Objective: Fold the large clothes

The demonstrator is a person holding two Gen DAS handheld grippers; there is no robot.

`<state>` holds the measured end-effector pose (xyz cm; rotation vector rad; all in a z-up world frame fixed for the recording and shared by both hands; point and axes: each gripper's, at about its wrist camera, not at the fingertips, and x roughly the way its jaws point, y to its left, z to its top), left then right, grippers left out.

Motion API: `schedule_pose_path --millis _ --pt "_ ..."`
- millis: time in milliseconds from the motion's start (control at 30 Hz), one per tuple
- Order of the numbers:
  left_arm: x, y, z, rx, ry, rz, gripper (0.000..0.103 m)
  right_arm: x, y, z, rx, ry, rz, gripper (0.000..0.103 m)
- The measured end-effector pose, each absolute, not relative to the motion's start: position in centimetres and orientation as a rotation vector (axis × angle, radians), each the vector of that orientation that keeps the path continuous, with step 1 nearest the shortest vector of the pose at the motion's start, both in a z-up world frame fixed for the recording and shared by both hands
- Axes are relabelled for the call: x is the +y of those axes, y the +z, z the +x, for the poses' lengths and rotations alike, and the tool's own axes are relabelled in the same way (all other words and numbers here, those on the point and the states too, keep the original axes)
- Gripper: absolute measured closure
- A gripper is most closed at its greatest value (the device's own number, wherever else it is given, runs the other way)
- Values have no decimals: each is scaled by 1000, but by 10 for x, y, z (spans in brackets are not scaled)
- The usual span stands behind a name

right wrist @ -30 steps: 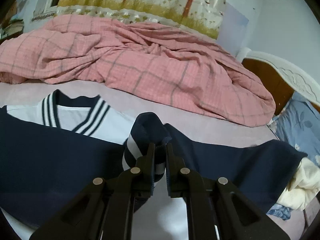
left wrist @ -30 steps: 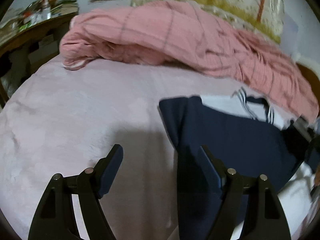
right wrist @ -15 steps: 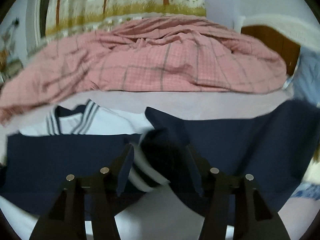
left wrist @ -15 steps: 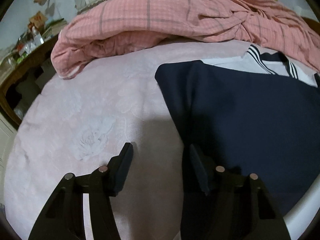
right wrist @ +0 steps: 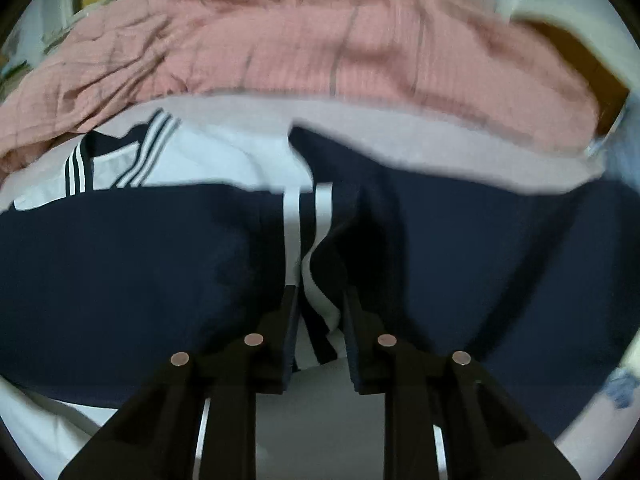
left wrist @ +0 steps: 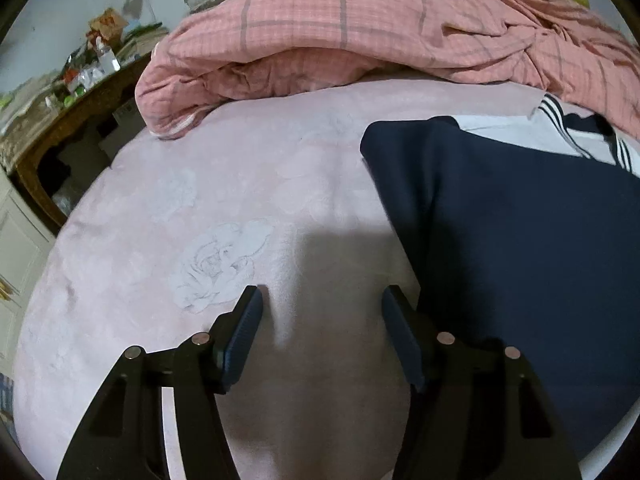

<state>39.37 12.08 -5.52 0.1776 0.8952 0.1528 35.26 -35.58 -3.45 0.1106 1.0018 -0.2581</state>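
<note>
Here one navy-and-white garment [left wrist: 520, 240] lies at frame right on the bed [left wrist: 240, 184] — left hand-held gripper [left wrist: 322, 300] opening, nothing between; right hand-held gripper [right wrist: 320, 300] closing around its striped cuff [right wrist: 308, 240].

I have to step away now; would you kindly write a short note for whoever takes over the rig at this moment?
Left gripper: jaws opening, nothing between them, over the bare pink bedsheet just left of the garment's edge.
Right gripper: jaws closing around the striped cuff; whether the pads press yet is unclear.
The navy and white garment lies spread on the sheet, collar towards the pink checked quilt.
Done: navy part laid over the white body.
Left: secure the cuff, finish folding the sleeve, then fold the body.
</note>
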Motion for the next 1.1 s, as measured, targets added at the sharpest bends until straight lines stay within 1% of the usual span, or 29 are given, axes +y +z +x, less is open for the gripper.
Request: schedule_pose_path --millis 67,133,233,300,367,400,500,567,633,667,767,867,933,1000,1033,1100 --pt "114 -56 392 882 171 216 41 -364 -40 354 995 -238 160 81" --pt "111 -56 392 872 181 245 41 -363 -40 354 998 -235 153 81" --pt "108 -48 388 829 157 294 46 -362 -38 353 993 -245 137 81" --pt "105 -31 378 738 188 331 47 -358 -26 343 962 -278 96 80" --pt "105 -5 361 633 174 293 47 -353 -10 334 913 -294 50 80" --pt "104 8 353 592 161 270 47 -352 3 326 872 -296 47 77" --pt "84 43 313 414 158 301 47 -358 41 304 774 -252 136 75" --pt "64 58 285 326 115 333 46 -363 64 287 701 -241 167 71" --pt "44 77 262 289 64 303 43 -367 88 268 614 -283 132 55" --pt "34 88 252 274 39 279 41 -368 96 260 578 -312 108 53" --pt "2 126 231 225 -49 221 35 -372 111 248 529 -350 100 52" --pt "-28 167 212 148 -107 205 31 -380 122 238 508 -295 159 52" --pt "-42 190 200 96 -115 184 26 -381 126 234 495 -297 159 50" --pt "-50 207 191 74 -154 134 16 -380 129 230 485 -308 145 48" --pt "-50 211 190 72 -175 106 13 -380 130 229 482 -307 145 47" --pt "-47 207 190 74 -193 51 1 -383 131 225 482 -302 156 47"
